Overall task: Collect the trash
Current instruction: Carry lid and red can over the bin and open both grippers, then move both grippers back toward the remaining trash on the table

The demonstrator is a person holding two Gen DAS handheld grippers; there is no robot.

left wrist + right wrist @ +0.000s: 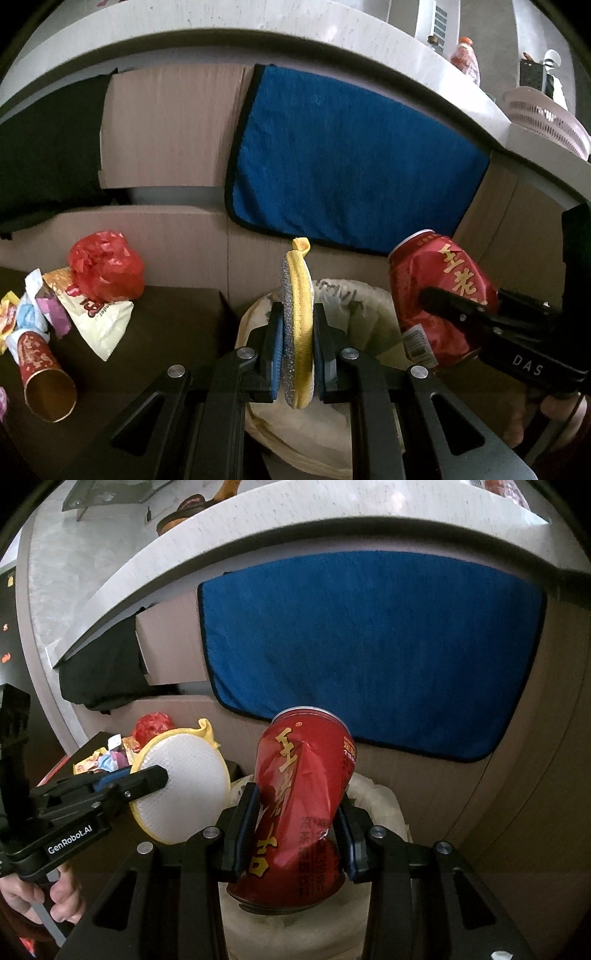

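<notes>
Two tongs hang over the lined bin (373,299), presumably to drop trash: the left gripper (297,332) pinches a round scrubber (298,291), the right gripper (295,834) clamps a dented red can (303,797).

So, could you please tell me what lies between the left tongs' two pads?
A round scouring pad with a yellow rim, on edge and pinched between the pads of the left tongs; the left wrist view shows it.

L hand-held gripper (297,332) clamped, R hand-held gripper (295,830) clamped, both angled down
</notes>
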